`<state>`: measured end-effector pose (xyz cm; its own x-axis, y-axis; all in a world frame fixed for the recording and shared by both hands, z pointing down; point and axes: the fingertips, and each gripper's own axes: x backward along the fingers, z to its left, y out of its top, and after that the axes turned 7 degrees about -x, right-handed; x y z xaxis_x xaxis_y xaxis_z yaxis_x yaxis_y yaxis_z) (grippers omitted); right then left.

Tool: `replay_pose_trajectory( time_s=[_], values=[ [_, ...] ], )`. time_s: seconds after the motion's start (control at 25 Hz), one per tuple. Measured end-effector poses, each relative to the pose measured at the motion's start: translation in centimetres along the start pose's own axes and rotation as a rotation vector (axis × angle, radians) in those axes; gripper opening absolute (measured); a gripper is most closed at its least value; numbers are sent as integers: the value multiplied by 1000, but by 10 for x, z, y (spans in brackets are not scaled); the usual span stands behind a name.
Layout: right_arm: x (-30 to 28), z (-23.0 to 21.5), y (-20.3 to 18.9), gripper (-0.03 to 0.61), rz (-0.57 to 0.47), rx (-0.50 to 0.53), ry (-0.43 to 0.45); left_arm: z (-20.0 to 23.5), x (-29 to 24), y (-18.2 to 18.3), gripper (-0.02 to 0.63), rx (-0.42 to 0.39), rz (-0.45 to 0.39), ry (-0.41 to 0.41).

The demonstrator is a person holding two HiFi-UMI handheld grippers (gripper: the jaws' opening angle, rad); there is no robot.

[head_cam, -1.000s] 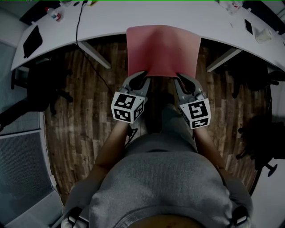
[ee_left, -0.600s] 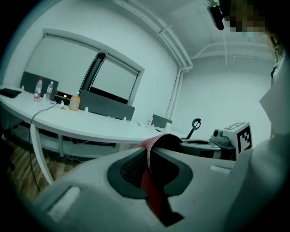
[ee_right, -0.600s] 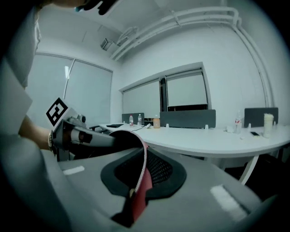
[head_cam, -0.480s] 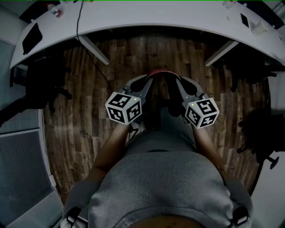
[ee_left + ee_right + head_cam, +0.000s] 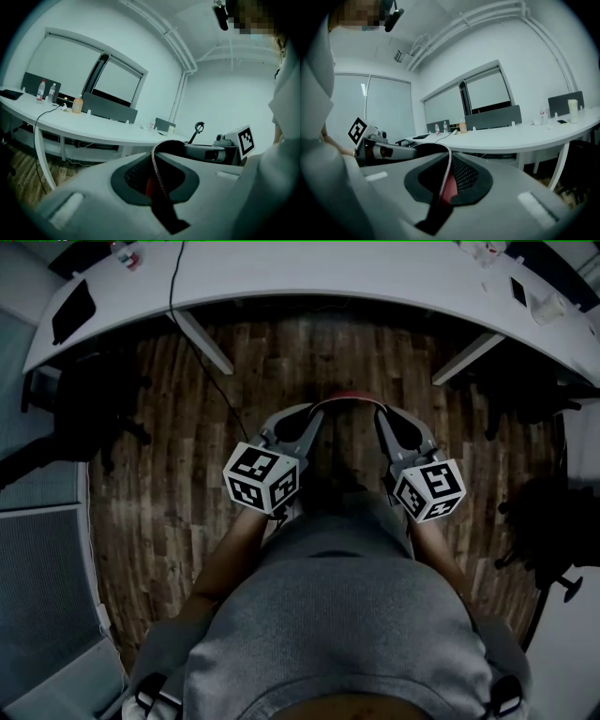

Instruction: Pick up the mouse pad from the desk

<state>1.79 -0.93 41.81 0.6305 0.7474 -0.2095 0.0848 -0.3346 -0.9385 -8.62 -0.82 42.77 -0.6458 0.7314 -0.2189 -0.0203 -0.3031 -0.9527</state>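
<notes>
2 things differ from 1 second ago: the desk [image 5: 375,282] no longer bears the pad [image 5: 345,396], which then draped over its near edge, and the pad now hangs clear above the floor [image 5: 281,352], well apart from the desk. So the lift looks done to me; only carrying it off remains. The left gripper [image 5: 314,416] and right gripper [image 5: 379,416] each clamp 1 end of the pad, jaws closed tight on it. From the head view the pad is just a thin red arc bridging the 2 tips. Only the gripper views show its edge pinched between the jaws, its bowed sweep toward the other gripper, and bottles [image 5: 46,91] far along the desk.
</notes>
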Motion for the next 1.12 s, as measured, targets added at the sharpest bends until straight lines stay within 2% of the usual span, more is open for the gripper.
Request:
replay_pose_trajectory(
  time_s=[0.2, 0.28, 0.64, 1.12],
  values=[
    [3, 4, 14, 20, -35, 21, -1, 0, 1, 21, 20, -23, -59, 18],
    [5, 3, 14, 20, -33, 18, -1, -2, 0, 22, 20, -43, -56, 26],
    [7, 14, 11, 21, -26, -27, 43, 3, 10, 15, 20, -19, -43, 53],
    [16, 11, 17, 21, -53, 0, 45, -6, 8, 16, 20, -28, -49, 49]
  ],
)
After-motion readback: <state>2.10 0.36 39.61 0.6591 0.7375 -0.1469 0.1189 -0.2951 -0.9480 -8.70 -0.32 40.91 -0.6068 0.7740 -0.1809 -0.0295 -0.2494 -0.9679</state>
